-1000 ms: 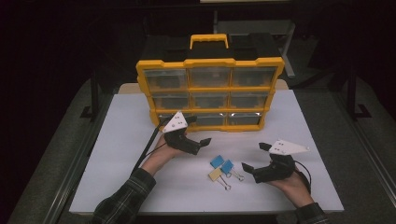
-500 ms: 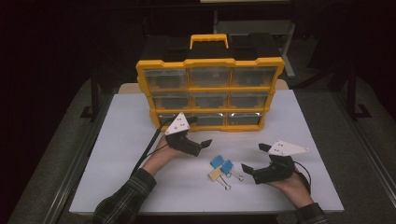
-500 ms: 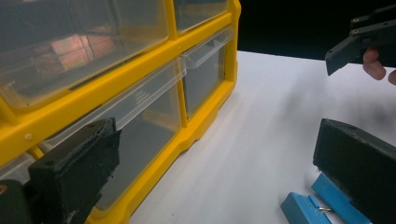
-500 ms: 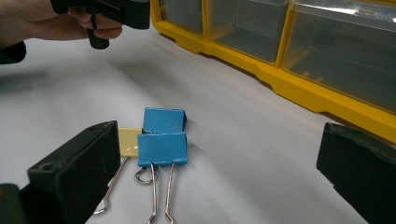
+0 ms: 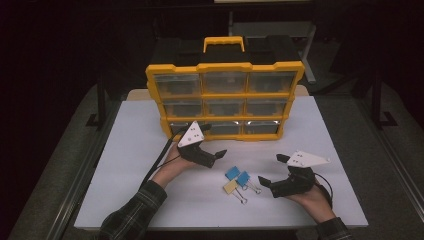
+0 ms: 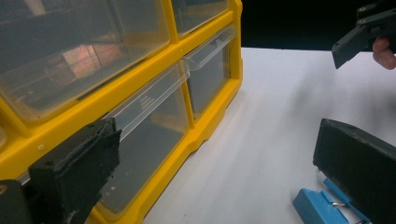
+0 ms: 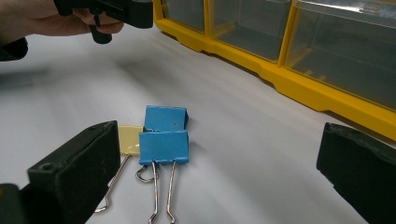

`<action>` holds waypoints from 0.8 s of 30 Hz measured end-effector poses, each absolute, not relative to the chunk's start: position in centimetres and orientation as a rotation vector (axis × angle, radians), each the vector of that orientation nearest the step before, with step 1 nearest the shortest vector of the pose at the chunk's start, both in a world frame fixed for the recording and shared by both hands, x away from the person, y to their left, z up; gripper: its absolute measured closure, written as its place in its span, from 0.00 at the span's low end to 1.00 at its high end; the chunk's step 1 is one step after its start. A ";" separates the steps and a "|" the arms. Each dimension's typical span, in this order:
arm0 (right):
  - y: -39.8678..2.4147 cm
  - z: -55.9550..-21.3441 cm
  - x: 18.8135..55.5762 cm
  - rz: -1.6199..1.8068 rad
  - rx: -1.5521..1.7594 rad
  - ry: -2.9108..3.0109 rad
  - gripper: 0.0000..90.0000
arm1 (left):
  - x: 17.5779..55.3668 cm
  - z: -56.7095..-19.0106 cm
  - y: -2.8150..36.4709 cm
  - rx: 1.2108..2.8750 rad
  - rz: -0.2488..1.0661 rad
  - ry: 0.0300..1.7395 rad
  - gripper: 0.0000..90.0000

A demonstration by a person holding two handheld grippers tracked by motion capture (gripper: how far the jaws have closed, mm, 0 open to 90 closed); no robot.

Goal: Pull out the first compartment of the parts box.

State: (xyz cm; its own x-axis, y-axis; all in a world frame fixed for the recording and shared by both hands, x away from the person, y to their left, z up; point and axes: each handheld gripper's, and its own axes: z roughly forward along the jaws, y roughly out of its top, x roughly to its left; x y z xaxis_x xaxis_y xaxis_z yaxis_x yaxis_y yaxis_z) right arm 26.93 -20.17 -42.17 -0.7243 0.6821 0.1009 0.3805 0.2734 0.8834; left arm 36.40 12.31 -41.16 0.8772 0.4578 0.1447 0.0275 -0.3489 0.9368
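A yellow organizer (image 5: 225,95) with clear drawers stands upright at the back of the white table (image 5: 125,150). My left gripper (image 5: 212,150) is open just in front of its bottom row. In the left gripper view, one jaw of the left gripper (image 6: 219,140) is by the bottom drawer (image 6: 149,135) and nothing is between the jaws. Two blue binder clips (image 5: 243,179) and a yellow one (image 5: 230,187) lie together on the table. My right gripper (image 5: 271,168) is open just right of them. In the right gripper view, the right gripper (image 7: 219,140) frames the blue clips (image 7: 163,147) and the yellow clip (image 7: 130,140).
A black handle-topped case sits behind the organizer (image 7: 299,88). Dark metal frame rails run along both sides of the table. Bare white tabletop (image 6: 280,107) lies to the left, the right and the front of the hands.
The left gripper has edged slightly to the right in front of the organizer. The right gripper and the clips have hardly moved.
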 end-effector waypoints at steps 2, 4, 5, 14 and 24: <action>-20.2 -42.2 26.9 1.430 0.972 2.250 0.00 | 36.4 -41.2 12.3 1.891 0.478 0.350 0.00; -20.2 -42.2 26.9 1.429 0.970 2.250 0.00 | 36.3 -41.1 12.3 1.894 0.490 0.339 0.00; -20.2 -42.2 26.9 1.429 0.972 2.250 0.00 | 36.3 -41.1 12.3 1.897 0.496 0.336 0.00; -20.1 -42.2 26.9 1.430 0.969 2.250 0.00 | 36.0 -41.1 11.9 1.905 0.547 0.289 0.00; -20.1 -42.2 26.9 1.429 0.968 2.250 0.00 | 35.7 -41.0 11.7 1.918 0.593 0.246 0.00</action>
